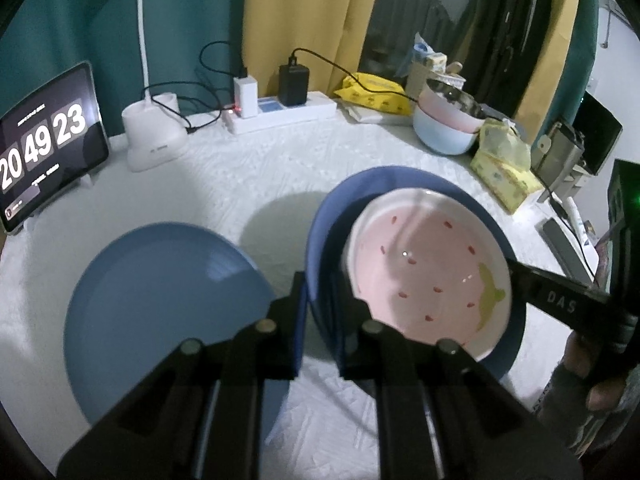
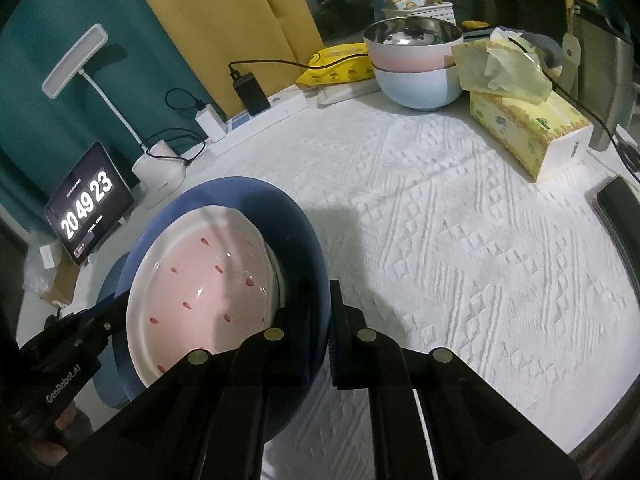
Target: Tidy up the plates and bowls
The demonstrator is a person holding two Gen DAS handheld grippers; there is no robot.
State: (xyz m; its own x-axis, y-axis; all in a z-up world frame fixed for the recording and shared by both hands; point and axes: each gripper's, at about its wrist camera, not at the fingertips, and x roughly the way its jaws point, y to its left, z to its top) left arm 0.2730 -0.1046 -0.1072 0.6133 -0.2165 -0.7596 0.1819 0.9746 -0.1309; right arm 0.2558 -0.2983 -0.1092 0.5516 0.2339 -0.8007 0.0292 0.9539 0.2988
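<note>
- A round table covered in a white quilted cloth [image 2: 460,220] fills the scene; teal and yellow curtains hang behind its far edge.
- A dark blue plate [image 1: 324,216] sits near the centre, tilted and apparently raised off the cloth, judging by the shadow beneath it. Both tools hold it by opposite rims.
- A lighter blue flat plate [image 1: 160,300] lies on the cloth just left of it, partly under the left tool.
- A white dish with a pink inside dotted with red specks [image 1: 428,272] rests loose inside the dark blue plate, slid toward its right side.
- Two nested bowls, pink over pale blue with a shiny steel lining [image 2: 416,68], stand at the far right, well apart from the plates.
- The left gripper [image 1: 320,308] is pinching the dark blue plate's left rim, its jaws closed on the edge.
- The right gripper [image 2: 326,312] is likewise clamped on the plate's right rim.
- Likely risk: nothing grips the pink dish. If either hand tips or lifts unevenly, the dish could slide off the plate and break.
- A thin rim held only at two points could also slip free, dropping both pieces onto the lighter plate.
</note>
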